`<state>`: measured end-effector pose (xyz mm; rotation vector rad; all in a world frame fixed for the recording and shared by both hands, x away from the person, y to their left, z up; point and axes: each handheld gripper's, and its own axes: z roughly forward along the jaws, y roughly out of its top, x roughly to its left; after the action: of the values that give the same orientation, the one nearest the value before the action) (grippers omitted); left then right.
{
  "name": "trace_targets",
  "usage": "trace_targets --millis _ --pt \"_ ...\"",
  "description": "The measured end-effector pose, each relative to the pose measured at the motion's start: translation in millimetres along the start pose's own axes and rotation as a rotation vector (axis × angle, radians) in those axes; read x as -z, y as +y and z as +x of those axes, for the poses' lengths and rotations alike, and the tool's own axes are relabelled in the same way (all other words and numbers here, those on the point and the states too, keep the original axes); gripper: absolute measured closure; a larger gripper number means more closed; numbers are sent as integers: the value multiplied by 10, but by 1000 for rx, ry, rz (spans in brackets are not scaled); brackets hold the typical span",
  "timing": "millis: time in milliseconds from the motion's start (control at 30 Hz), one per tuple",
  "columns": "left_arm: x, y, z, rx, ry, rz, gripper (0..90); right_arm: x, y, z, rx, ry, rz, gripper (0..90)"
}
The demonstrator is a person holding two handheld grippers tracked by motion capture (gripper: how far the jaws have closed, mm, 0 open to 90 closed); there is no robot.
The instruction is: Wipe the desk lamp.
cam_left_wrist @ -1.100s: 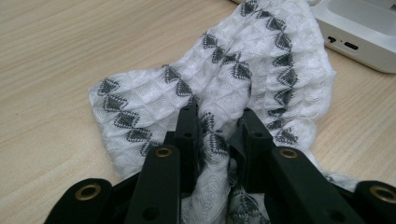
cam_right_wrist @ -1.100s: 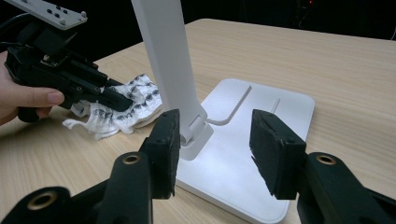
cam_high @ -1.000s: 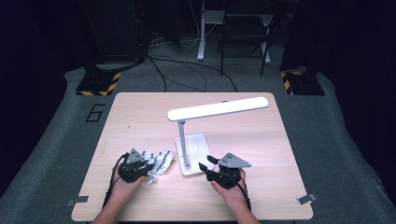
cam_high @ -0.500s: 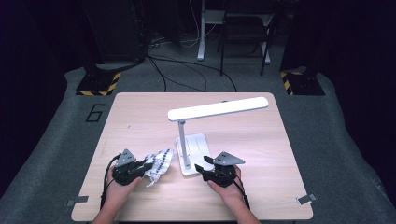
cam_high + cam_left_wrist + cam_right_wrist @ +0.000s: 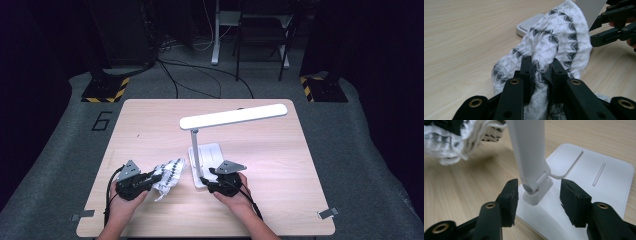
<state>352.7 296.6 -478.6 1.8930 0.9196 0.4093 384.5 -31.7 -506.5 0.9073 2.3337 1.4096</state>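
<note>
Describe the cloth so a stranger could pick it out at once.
On the wooden table, look just left of the white desk lamp. The cloth is a crumpled white knit with dark zigzag bands, pinched in the left gripper; it is the one soft thing there.

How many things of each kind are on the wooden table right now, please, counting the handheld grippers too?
Desk lamp: 1
Patterned cloth: 1
Grippers: 2, the left gripper shut on the cloth, the right gripper open around the lamp's hinge
Total: 4
</note>
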Motion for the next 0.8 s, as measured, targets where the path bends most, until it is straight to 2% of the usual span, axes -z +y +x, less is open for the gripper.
trace_targets --millis 33,233,267,333,367,400,433,500,667,733,800 --pt "-4 -2 -6 3 6 -14 761 -18 1 -19 -2 -2 10 505" --pt "21 10 5 1 -2 -4 760 -96 -22 -12 -18 19 37 490" --pt "18 6 0 3 11 -17 760 -105 -20 -7 -11 13 34 488" --pt "36 15 8 3 2 -9 760 -136 -14 18 -1 14 33 496" --pt "42 17 9 5 4 -15 759 -149 -11 38 -8 6 36 514" --pt "45 17 6 11 5 -20 758 -187 -2 49 11 -18 58 547" --pt "53 20 10 5 4 -19 758 -187 -2 49 11 -18 58 547" --pt "60 21 -3 20 7 -30 758 -228 -9 62 -12 -33 76 550" --pt "78 39 -8 21 -6 -30 758 -266 -21 80 -11 -39 70 599" --pt "81 56 -14 9 -9 -27 757 -275 -22 101 -16 -47 61 618" --pt "81 67 -34 15 -8 -33 756 -279 -13 97 -31 -49 62 625"
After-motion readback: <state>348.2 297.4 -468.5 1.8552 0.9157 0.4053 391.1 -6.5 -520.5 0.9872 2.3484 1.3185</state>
